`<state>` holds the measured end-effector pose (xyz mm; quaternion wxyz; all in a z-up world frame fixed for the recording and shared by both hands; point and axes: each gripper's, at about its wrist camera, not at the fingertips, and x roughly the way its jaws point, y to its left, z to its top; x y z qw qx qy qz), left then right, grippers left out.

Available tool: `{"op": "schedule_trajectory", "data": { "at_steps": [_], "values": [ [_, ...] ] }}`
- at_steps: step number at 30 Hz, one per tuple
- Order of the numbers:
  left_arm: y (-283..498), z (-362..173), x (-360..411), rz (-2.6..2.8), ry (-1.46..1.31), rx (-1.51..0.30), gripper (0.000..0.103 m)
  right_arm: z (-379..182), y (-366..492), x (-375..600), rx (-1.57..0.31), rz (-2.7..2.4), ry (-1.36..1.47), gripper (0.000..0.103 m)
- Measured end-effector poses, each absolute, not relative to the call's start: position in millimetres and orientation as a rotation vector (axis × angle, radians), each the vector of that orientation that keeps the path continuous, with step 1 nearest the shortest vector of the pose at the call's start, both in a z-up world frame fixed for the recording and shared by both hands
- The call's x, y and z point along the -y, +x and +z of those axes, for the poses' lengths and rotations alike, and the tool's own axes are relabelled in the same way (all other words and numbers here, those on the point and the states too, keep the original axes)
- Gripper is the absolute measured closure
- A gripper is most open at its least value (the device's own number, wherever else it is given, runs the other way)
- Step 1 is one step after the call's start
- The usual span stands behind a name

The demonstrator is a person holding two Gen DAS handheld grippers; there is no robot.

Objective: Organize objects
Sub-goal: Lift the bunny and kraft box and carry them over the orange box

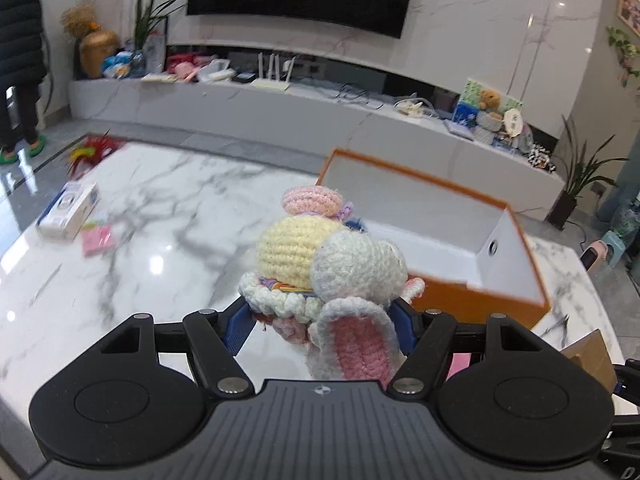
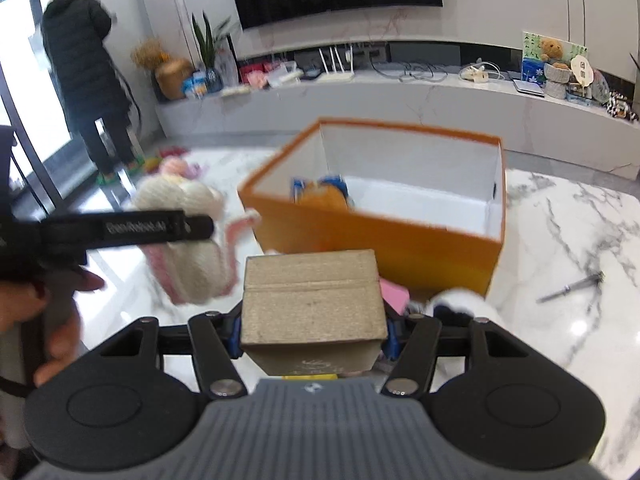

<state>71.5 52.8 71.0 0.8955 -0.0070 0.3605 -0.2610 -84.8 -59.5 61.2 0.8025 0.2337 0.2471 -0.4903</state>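
My left gripper (image 1: 322, 320) is shut on a crocheted rabbit toy (image 1: 320, 264), white, yellow and pink, held above the marble table (image 1: 160, 240). The same toy (image 2: 192, 240) shows blurred at the left of the right wrist view, under the other gripper's black arm. My right gripper (image 2: 314, 332) is shut on a brown cardboard box (image 2: 312, 300). Just beyond both stands an open orange box (image 1: 440, 216) with a white inside. In the right wrist view the orange box (image 2: 400, 240) holds an orange and blue object (image 2: 320, 194).
A white carton (image 1: 68, 210) and pink sticky notes (image 1: 98, 240) lie at the table's left. A pink pad (image 2: 394, 294) lies by the orange box, a metal tool (image 2: 570, 288) at the right. A person in a dark coat (image 2: 84, 60) stands at the far left near the TV shelf (image 1: 280, 96).
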Motion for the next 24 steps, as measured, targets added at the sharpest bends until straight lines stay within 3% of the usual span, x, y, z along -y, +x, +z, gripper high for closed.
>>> {"op": "schedule_trajectory", "data": {
  "at_steps": [8, 16, 24],
  "values": [
    [129.4, 111.9, 22.6, -0.598, 0.104, -0.630, 0.023, 105.1, -91.0, 151.7, -0.548, -1.075, 0.440, 0.041],
    [180.1, 75.2, 112.6, -0.662, 0.268, -0.694, 0.023, 70.5, -74.5, 253.0, -0.722, -1.053, 0.475, 0.041],
    [209.6, 30.5, 153.7, -0.708, 0.297, -0.783, 0.023, 27.4, -61.9, 305.1, -0.865, -1.076, 0.445, 0.041]
  ]
}}
